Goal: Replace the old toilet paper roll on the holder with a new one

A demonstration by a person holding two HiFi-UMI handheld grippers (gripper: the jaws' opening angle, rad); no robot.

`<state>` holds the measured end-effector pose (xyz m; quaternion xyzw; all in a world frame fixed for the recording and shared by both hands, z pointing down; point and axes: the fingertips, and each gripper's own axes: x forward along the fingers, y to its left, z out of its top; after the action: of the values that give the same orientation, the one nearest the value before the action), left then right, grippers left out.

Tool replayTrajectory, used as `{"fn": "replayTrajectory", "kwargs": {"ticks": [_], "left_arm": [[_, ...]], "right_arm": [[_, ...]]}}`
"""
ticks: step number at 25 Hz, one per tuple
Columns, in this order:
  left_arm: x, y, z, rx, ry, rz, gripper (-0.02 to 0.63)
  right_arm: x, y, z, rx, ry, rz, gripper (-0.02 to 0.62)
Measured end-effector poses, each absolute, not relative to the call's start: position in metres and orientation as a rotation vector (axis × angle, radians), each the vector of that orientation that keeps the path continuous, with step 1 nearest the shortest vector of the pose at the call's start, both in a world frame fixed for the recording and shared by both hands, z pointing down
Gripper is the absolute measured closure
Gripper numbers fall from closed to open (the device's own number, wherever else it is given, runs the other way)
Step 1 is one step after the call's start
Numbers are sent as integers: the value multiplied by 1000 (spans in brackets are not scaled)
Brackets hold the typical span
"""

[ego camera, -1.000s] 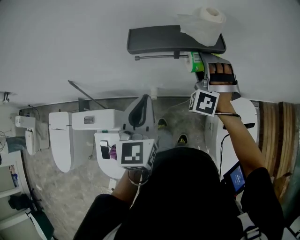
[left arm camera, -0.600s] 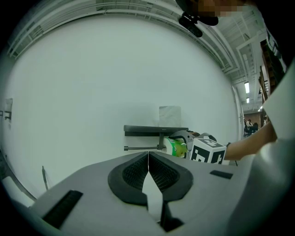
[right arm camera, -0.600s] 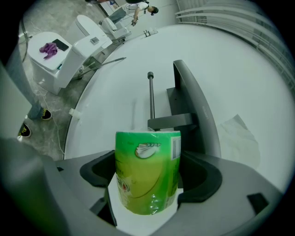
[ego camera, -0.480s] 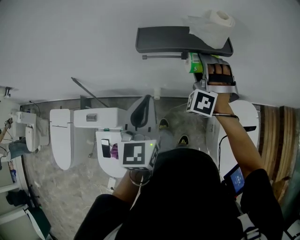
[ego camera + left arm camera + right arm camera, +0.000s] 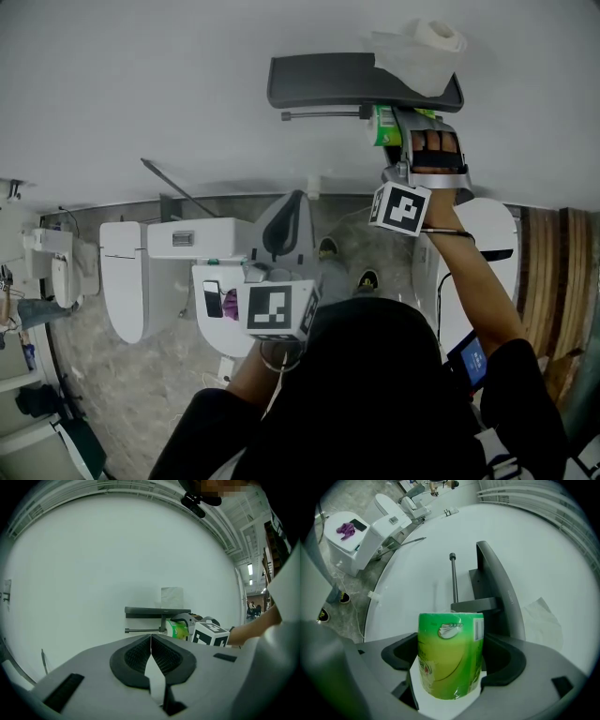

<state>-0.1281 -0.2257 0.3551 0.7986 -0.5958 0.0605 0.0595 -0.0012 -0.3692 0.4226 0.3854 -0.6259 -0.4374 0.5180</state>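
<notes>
Wall [image 5: 187, 94] pale and bare, holder [image 5: 319, 82] fixed to it: dark shelf over a thin rod [image 5: 319, 114]. Well below the holder, white toilets [image 5: 178, 248] on the floor, clear of the work. Under the holder's right end, right gripper [image 5: 450, 641] clamped on the green-wrapped new roll [image 5: 451, 667], just beside the bracket [image 5: 476, 605]. Far below the holder, left gripper [image 5: 151, 656] closed on nothing. Likely trouble: wrapper seemingly sealed over the roll's end, so no way onto the rod; a squeezed, slick wrapper prone to slipping. In the way: bracket at this side, free tip toward the holder's left; atop the holder, white roll [image 5: 422, 47] with loose paper, easily knocked off.
</notes>
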Motion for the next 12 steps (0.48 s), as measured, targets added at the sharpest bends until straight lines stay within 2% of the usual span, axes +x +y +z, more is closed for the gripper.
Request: {"fn": "replayTrajectory", "kwargs": {"ticks": [12], "left_arm": [[-116,-232,352,2451,-1785,184,583]], "right_arm": [[-7,-347,417,893,-1600,-1063,195]]}}
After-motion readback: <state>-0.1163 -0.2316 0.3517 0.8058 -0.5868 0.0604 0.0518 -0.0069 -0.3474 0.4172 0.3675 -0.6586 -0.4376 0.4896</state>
